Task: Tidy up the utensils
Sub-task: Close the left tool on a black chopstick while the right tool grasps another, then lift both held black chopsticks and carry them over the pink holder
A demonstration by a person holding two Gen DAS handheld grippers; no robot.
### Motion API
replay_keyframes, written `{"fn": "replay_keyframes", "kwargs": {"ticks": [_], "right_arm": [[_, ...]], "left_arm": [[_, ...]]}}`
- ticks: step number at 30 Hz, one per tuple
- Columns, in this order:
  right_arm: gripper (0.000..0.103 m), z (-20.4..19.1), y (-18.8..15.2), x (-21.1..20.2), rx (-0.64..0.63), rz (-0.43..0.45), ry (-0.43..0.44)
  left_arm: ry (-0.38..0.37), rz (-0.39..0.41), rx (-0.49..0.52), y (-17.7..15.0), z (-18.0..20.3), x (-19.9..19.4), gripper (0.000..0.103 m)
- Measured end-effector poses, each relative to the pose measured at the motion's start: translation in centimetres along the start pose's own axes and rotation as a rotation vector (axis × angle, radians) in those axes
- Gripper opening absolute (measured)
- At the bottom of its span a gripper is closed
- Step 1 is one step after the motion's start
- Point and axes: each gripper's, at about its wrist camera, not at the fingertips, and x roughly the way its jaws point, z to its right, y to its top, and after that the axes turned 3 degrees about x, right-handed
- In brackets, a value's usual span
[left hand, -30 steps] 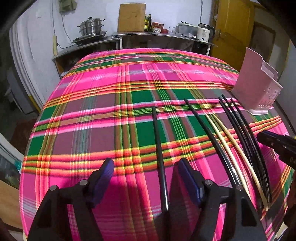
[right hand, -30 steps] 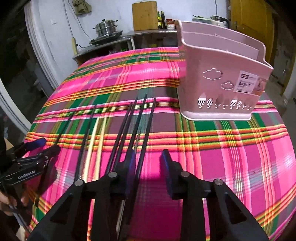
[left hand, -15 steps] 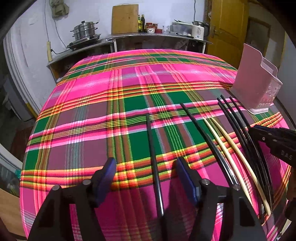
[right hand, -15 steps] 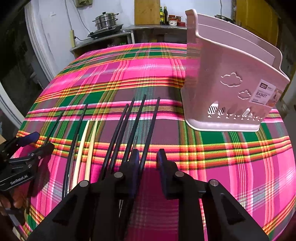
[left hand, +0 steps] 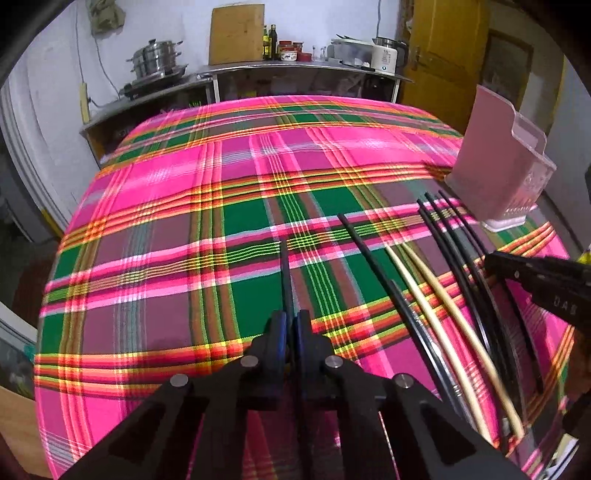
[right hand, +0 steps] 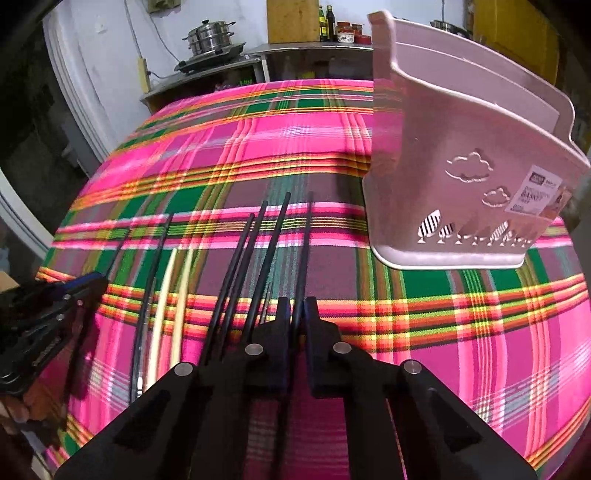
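Chopsticks lie side by side on the pink plaid tablecloth (left hand: pixel 177 229). My left gripper (left hand: pixel 290 325) has its jaws closing tight on the leftmost black chopstick (left hand: pixel 285 273), pads pressing it. My right gripper (right hand: pixel 296 314) has its jaws closing tight on the rightmost black chopstick (right hand: pixel 305 251) in the same way. Between them lie a single black chopstick (right hand: pixel 155 266), two cream chopsticks (right hand: pixel 173 295) and several black ones (right hand: pixel 236 273). The pink basket (right hand: pixel 461 166) stands upright to the right, just beyond the chopstick tips.
A metal counter behind the table carries a steel pot (left hand: pixel 159 59), a wooden board (left hand: pixel 236 33), bottles and jars. A yellow door (left hand: pixel 443 55) is at the back right. A person's hand (right hand: pixel 14 410) holds the left gripper at the table's near left edge.
Both grippers have gone from wide open to shut, each pinching the black chopstick that lay between its pads. The right gripper edged slightly closer to the basket.
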Motion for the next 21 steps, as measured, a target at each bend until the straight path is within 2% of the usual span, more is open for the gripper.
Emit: {"fn": "replay_keyframes", "kwargs": {"ticks": [7, 21], "right_arm": [[0.006, 0.0, -0.2, -1.9, 0.013, 0.036, 0.031], [0.006, -0.7, -0.1, -9.0, 0.006, 0.172, 0.066]], "left_arm": [[-0.070, 0.045, -0.072, 0.3, -1.5, -2.3, 0.005], [-0.092, 0.184, -0.081, 1.8, -1.9, -10.8, 0.005]]}}
